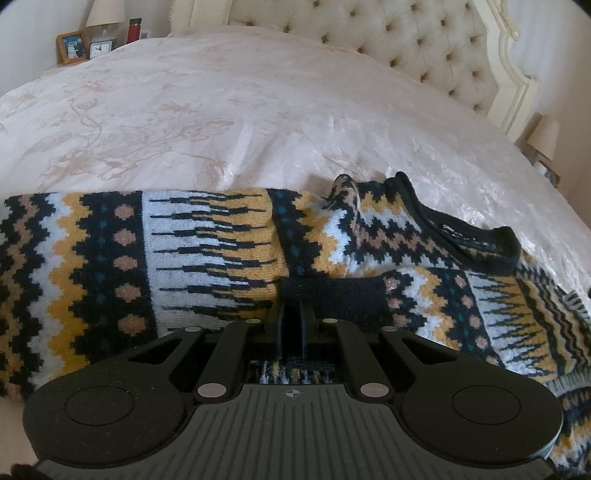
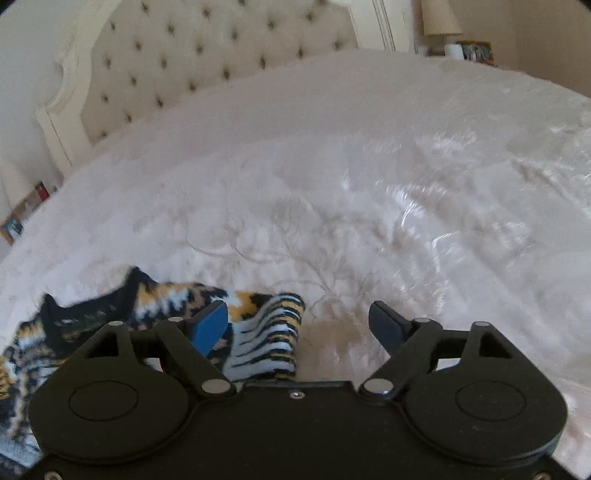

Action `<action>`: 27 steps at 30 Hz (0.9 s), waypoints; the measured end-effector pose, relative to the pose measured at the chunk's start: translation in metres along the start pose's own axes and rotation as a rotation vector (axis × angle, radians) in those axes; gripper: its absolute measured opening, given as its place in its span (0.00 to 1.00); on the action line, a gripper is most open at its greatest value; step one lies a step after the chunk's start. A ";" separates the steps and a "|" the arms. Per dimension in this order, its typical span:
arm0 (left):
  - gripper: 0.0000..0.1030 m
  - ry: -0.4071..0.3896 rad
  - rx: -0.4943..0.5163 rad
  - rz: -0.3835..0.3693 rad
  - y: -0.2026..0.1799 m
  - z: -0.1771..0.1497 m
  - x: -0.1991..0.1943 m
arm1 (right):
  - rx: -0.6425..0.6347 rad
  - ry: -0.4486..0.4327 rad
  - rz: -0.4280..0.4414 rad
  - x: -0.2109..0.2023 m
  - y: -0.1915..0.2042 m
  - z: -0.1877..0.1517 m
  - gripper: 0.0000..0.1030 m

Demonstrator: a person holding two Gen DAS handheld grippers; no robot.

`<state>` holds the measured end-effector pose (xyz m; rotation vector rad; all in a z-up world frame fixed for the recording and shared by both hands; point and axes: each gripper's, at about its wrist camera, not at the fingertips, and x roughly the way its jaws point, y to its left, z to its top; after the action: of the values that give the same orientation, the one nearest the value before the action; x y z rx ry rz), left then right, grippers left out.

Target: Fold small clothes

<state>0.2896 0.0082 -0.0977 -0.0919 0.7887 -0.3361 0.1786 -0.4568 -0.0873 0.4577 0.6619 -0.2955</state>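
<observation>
A patterned knit sweater in black, yellow, white and tan lies spread across the bed. Its sleeve is folded over the body, with the black cuff just ahead of my left gripper. The left gripper's jaws are nearly closed, pinching the cuff's near edge. The black neckline lies to the right. In the right wrist view my right gripper is open and empty, above the sweater's edge, which lies between and left of its fingers.
The white floral bedspread covers the bed. A tufted headboard stands at the far end. A nightstand holds a lamp, a framed picture and a clock. Another lamp shows in the right wrist view.
</observation>
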 end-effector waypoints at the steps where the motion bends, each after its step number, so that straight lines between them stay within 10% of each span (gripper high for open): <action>1: 0.09 -0.001 -0.002 0.001 0.000 0.000 -0.001 | -0.014 -0.002 0.001 -0.007 0.000 -0.002 0.83; 9: 0.14 -0.013 -0.026 -0.014 0.004 -0.001 -0.007 | -0.219 0.113 -0.137 -0.002 0.011 -0.042 0.86; 14: 0.92 0.017 0.031 -0.162 -0.001 -0.003 -0.016 | -0.190 0.084 -0.150 -0.001 0.010 -0.038 0.97; 27: 0.95 -0.016 0.049 -0.066 0.013 -0.031 -0.089 | -0.079 -0.009 0.069 -0.096 0.039 -0.045 1.00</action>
<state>0.2124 0.0508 -0.0617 -0.0747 0.7622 -0.4164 0.0990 -0.3894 -0.0443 0.4022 0.6453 -0.2050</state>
